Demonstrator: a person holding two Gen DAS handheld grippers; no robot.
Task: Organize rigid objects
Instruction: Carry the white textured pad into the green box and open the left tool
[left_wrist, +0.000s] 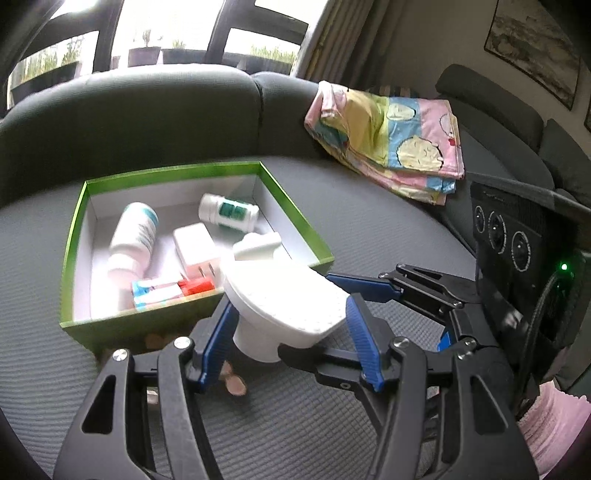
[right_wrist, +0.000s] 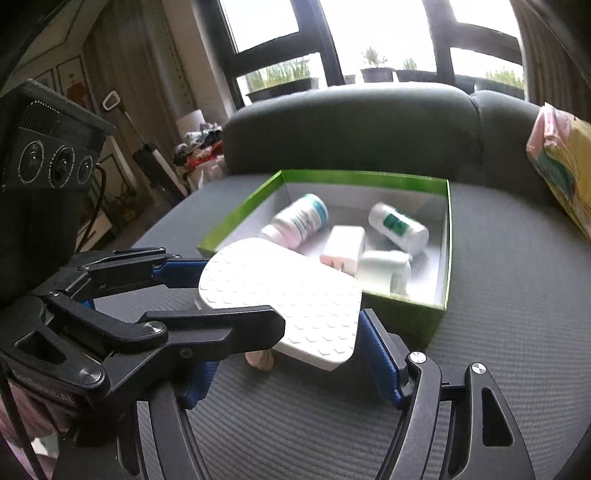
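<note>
A white dimple-topped container (left_wrist: 284, 306) hangs tilted before the green box (left_wrist: 110, 181) of bottles.

Daylight pours in from the big dark-framed window (right_wrist: 369, 40) behind the dark grey sofa back (left_wrist: 140, 110), and its panes are blown out to pure white on my feeds. The room is otherwise soft and dim. Glare washes the white textured plastic piece (right_wrist: 280, 295). Items in the green open cardboard box (left_wrist: 295, 206) look slightly smeared. Fisheye bending darkens every corner.
</note>
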